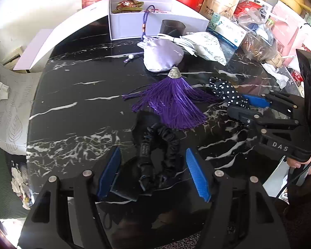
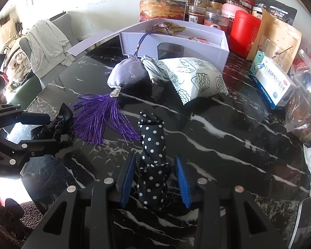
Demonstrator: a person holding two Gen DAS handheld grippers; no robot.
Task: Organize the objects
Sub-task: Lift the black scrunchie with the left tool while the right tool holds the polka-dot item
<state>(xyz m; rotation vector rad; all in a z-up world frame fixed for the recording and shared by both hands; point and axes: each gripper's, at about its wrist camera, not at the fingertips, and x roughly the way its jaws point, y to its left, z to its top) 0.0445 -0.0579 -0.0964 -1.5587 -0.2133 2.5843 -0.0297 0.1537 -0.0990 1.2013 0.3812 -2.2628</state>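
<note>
— Scrunchies, two of them, on the black marble table (image 1: 76,95). What does each look like?

— The black scrunchie (image 1: 155,151) is gathered satin-like cloth, crumpled into a loose loop, with a small label on one side. It lies flat on the table between the blue pads of the left gripper (image 1: 153,174). The jaws stand apart, with a gap on either side of the cloth; the pads do not press it.

— And the other?

— The dotted scrunchie (image 2: 152,164) is black cloth with white polka dots, bunched into a long lump. It sits between the pads of the right gripper (image 2: 154,178), whose jaws are also apart. The left pad is just beside the cloth, the right one clear of it.

— What lies near them?

— A purple tassel (image 2: 99,120) fans out on the table between the two scrunchies, its strands reaching the dotted one. Its silver cap joins a pale lilac pouch (image 2: 126,75), whose purple cord runs up into an open white box (image 2: 197,51) behind it. Beside the pouch lie a coiled white cable (image 2: 155,68) and a white printed packet (image 2: 197,78).
</note>
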